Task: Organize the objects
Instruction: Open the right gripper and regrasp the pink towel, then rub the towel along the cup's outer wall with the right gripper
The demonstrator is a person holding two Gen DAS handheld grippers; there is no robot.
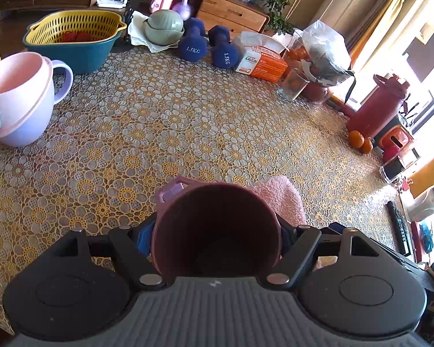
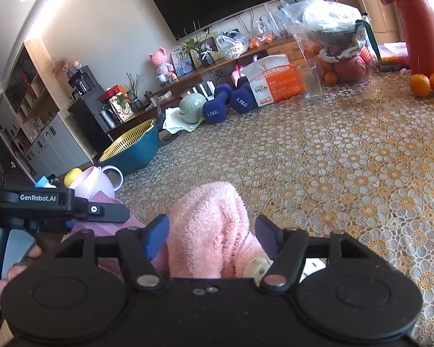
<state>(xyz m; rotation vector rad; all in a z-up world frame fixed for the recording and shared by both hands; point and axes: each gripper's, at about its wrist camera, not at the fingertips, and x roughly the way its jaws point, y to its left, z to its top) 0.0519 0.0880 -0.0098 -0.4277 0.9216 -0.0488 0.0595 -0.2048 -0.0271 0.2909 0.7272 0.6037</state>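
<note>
My left gripper (image 1: 217, 232) is shut on a dark pink plastic cup (image 1: 217, 228), held low over the patterned tablecloth (image 1: 188, 121) with its open mouth toward the camera. A fluffy pink towel (image 1: 280, 199) lies just to the cup's right. In the right wrist view my right gripper (image 2: 211, 237) has its fingers on either side of the pink towel (image 2: 208, 225), closed on it. The left gripper's body (image 2: 43, 202) and the pink cup (image 2: 101, 225) sit close to its left.
A pink and lilac mug (image 1: 20, 98) stands at the left. A yellow and teal colander basket (image 1: 75, 37), a green bowl (image 1: 163, 27), two blue dumbbells (image 1: 208, 46), an orange box (image 1: 263, 63), a glass (image 1: 292, 84) and a red bottle (image 1: 376, 107) with oranges (image 1: 360, 141) line the far and right edges.
</note>
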